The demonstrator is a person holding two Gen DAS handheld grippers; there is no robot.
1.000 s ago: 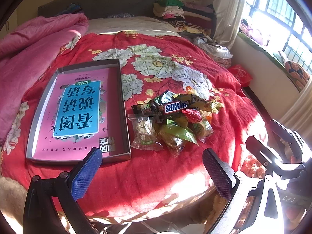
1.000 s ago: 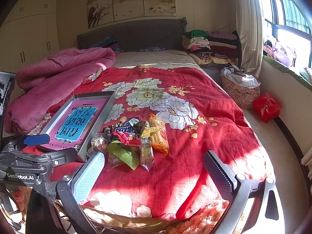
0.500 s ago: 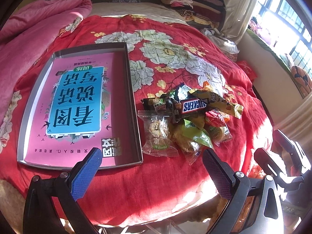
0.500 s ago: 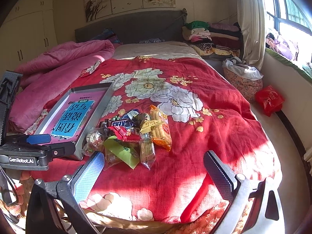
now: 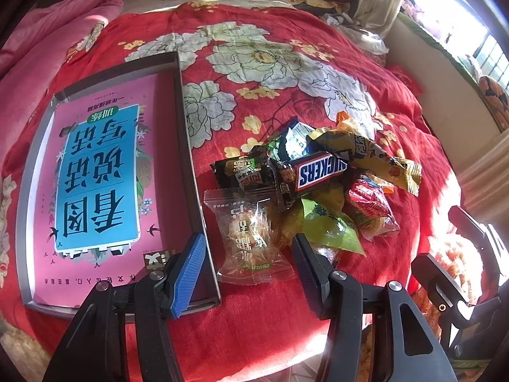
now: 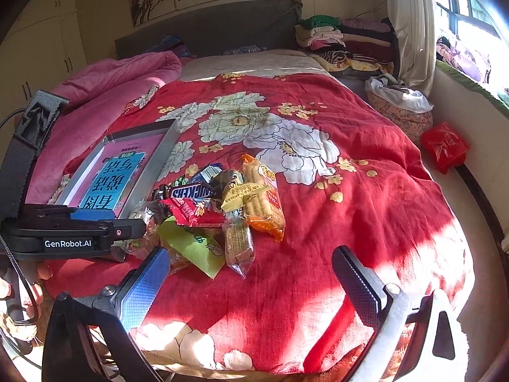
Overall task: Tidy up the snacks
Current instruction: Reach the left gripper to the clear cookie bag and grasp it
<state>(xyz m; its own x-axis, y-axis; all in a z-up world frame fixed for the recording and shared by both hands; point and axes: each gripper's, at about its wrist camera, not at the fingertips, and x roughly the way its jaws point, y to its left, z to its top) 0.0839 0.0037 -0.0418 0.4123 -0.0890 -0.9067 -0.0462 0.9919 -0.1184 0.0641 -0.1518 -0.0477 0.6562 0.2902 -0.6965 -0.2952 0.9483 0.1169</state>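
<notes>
Crinkly clear plastic: the clear-wrapped cookie lies on the red floral bedspread just beside the grey tray's right wall, nearest piece of the snack pile, long axis running away from me. My left gripper points down at it, jaws closing, the wrapper's near end between the pads but not pinched yet, so nothing is held. Left hand is clearly nearer; my right gripper hovers wide apart and empty, on the pile's other side from the tray. Past the cookie, away from the tray wall, sit a glossy Snickers bar, a green pouch, red and yellow crinkled packets. Tray is flat, shallow, with a pink book inside. Likely first pick, cookie into tray.
</notes>
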